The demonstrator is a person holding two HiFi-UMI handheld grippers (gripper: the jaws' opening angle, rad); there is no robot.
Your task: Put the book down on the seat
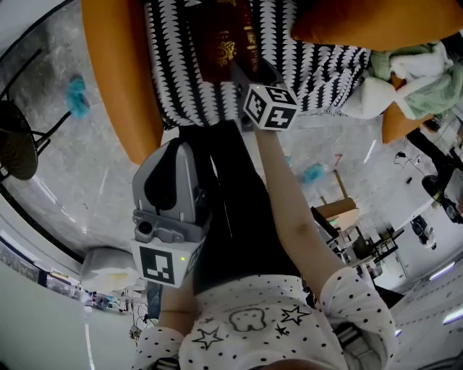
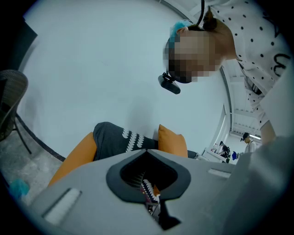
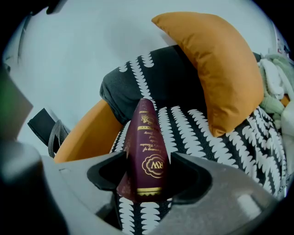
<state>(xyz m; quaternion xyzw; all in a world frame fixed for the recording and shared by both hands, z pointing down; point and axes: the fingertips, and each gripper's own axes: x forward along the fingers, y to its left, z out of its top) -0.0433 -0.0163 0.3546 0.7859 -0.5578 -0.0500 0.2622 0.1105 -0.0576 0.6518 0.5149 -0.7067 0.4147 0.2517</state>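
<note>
At the left edge of the head view, the orange chair arm (image 1: pixel 116 65) curves round the seat (image 1: pixel 181 65), which wears a black cover with rows of white marks. The left gripper (image 1: pixel 179 148) hangs low over the person's lap, well apart from the work. Its jaws are clenched together with nothing between them, probably because this job needs only 1 hand.

Further right, the dark red book (image 1: pixel 224 36) lies on the seat cover. The right gripper (image 1: pixel 242 69) reaches down to it at a slant. In the right gripper view the gilt spine faces the camera and sits between the 2 jaws. They stand released, spread wide, with dark gaps on both sides of the book. The seat appears to carry its weight, so the putting down looks all but done.

At the right, an orange cushion (image 1: pixel 376 22) leans against the chair back, and pale cloths (image 1: pixel 412 72) are heaped beside it.

The book's far end is cut off by the top of the head view. Its near lower corner is hidden behind the gripper body. Whether it lies flat or leans I cannot tell.
</note>
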